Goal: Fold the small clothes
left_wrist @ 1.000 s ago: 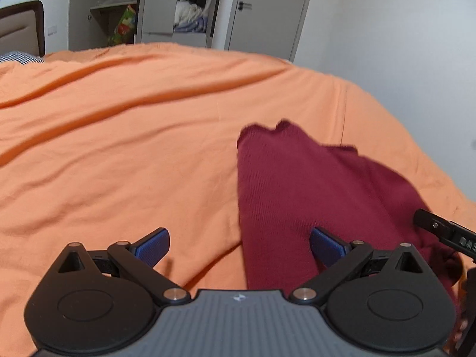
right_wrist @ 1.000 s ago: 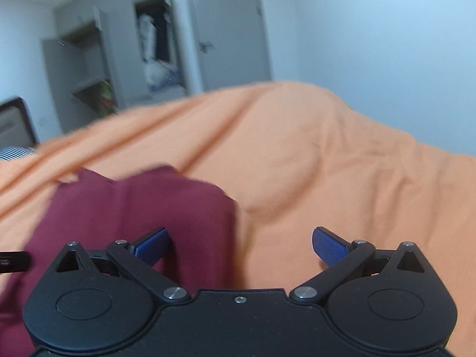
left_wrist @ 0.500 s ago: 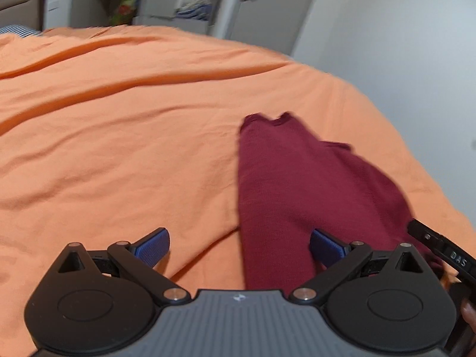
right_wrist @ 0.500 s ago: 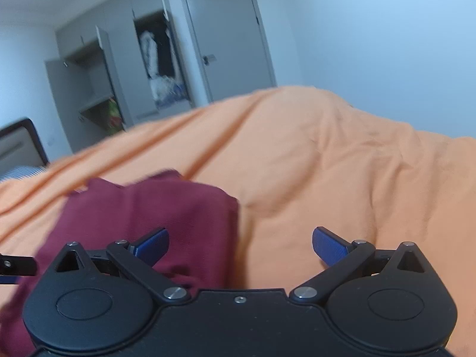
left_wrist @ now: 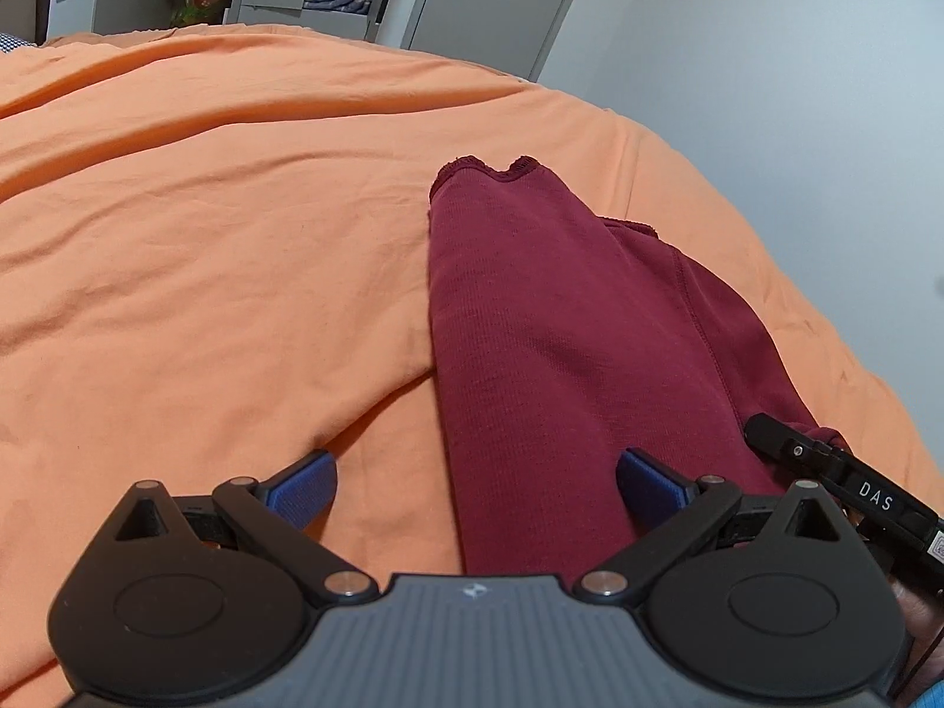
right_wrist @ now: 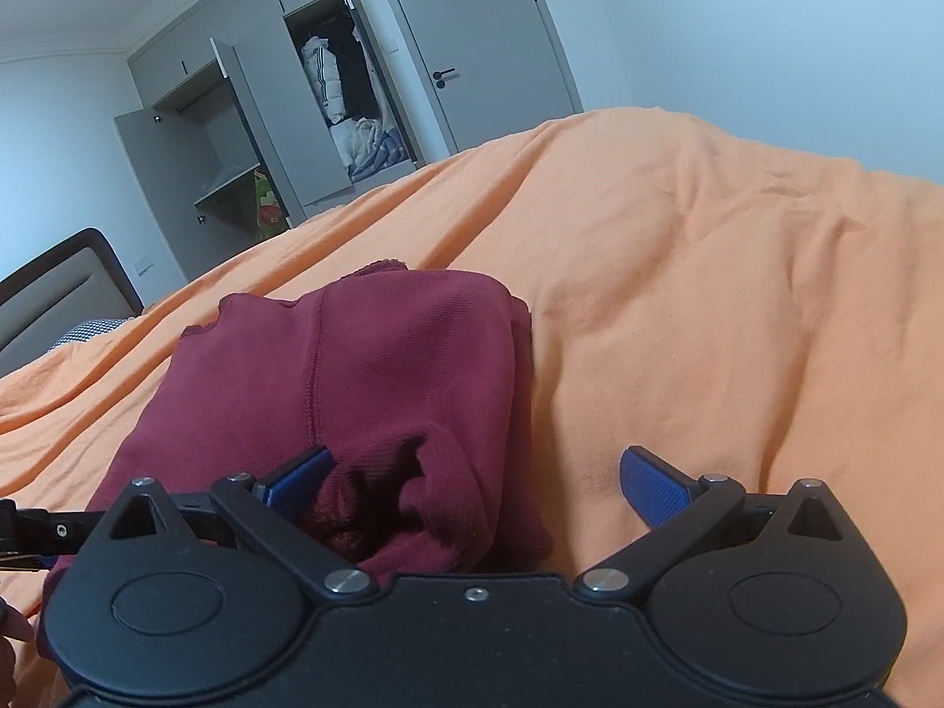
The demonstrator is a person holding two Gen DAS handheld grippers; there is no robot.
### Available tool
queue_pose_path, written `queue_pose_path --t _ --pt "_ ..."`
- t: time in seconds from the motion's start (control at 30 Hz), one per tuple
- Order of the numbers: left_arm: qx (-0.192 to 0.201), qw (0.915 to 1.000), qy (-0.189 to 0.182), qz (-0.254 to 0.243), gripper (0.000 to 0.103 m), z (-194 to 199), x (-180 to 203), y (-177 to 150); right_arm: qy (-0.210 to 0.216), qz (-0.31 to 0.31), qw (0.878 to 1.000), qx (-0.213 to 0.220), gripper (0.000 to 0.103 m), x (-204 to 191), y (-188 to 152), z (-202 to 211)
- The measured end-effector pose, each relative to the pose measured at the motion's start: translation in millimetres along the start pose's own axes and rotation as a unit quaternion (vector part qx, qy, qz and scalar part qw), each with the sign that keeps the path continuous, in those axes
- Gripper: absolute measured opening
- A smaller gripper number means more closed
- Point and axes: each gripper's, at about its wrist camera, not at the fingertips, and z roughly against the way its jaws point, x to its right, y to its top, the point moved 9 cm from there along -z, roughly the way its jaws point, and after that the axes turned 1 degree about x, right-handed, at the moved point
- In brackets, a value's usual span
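A dark red knitted garment (left_wrist: 548, 318) lies folded lengthwise on the orange bedsheet (left_wrist: 206, 224), its scalloped hem at the far end. My left gripper (left_wrist: 475, 487) is open just above the garment's near left edge, with nothing between its blue pads. In the right wrist view the same garment (right_wrist: 366, 371) shows a bunched fold near the camera. My right gripper (right_wrist: 475, 481) is open over the garment's near right corner, and its left pad (right_wrist: 298, 475) is close beside the bunched cloth. The right gripper's black body (left_wrist: 849, 484) shows at the left view's right edge.
The orange sheet (right_wrist: 708, 295) covers the whole bed and is wrinkled. Behind it stand an open grey wardrobe (right_wrist: 330, 94) with clothes inside, a closed grey door (right_wrist: 472, 41) and a dark headboard (right_wrist: 53, 301) at the left. White wall lies to the right.
Both grippers have moved lower and closer to the red garment, which now fills more of each view. Both stayed open throughout. The garment's near right corner now appears bunched.
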Motion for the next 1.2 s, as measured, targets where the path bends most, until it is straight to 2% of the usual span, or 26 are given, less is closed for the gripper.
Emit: queue_pose_path --t 0.87,1.1,1.2 --pt "0.003 1.0000 0.002 -0.001 0.103 2.3 -0.6 -1.9 -0.003 0.009 1.000 0.017 0.103 0.6 -4.3 4.5" --pt "0.000 0.9999 -0.014 -0.005 0.103 5.1 -3.4 8.4 0.059 -0.012 0.998 -0.014 0.103 -2.1 5.3 10.4" --pt "0.011 0.9999 -0.010 -0.006 0.103 5.5 -5.0 18.9 0.078 -0.054 0.995 -0.021 0.103 4.1 8.5 7.9"
